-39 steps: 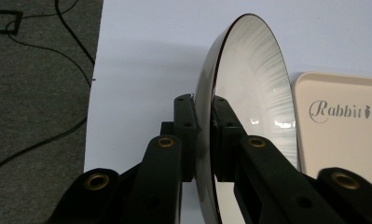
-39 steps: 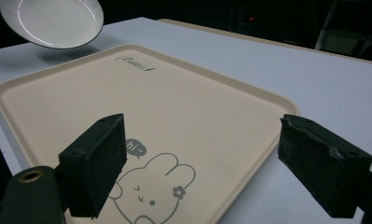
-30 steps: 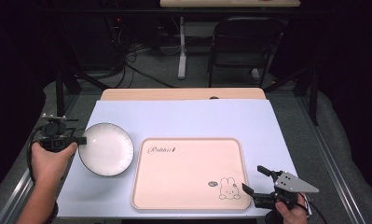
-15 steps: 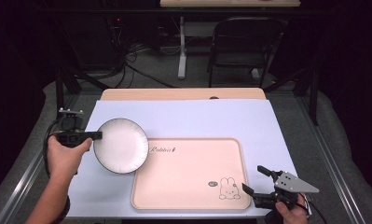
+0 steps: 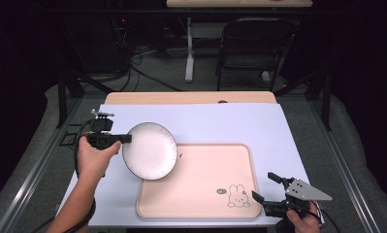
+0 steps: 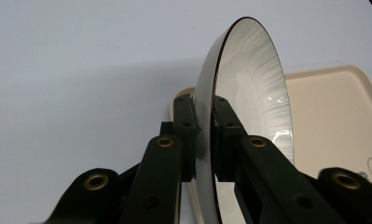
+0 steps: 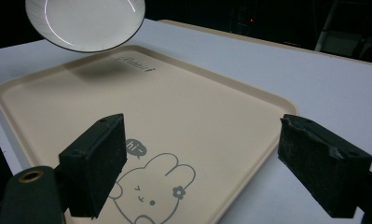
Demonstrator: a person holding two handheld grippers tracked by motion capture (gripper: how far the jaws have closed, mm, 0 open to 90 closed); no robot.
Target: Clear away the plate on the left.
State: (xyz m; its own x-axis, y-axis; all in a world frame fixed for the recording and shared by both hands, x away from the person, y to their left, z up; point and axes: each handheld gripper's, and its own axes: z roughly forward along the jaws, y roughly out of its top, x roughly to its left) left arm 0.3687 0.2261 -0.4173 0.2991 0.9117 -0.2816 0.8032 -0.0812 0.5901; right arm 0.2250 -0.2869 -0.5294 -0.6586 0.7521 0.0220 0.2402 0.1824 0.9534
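Now the left hand-held gripper (image 5: 124,139), clamped on the white plate's (image 5: 150,151) rim, holds it above the tray's (image 5: 201,194) near-left corner, while the right hand-held gripper (image 5: 266,187) waits, jaws apart.

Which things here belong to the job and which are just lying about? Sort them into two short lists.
In the job, as it looks:
- plate, lifted over the tray's corner
- left gripper, fingers shut on the plate's rim
- tray, likely where the plate goes
- right gripper, open, waiting by the tray

Lying about:
- chair beyond the table
- floor cables
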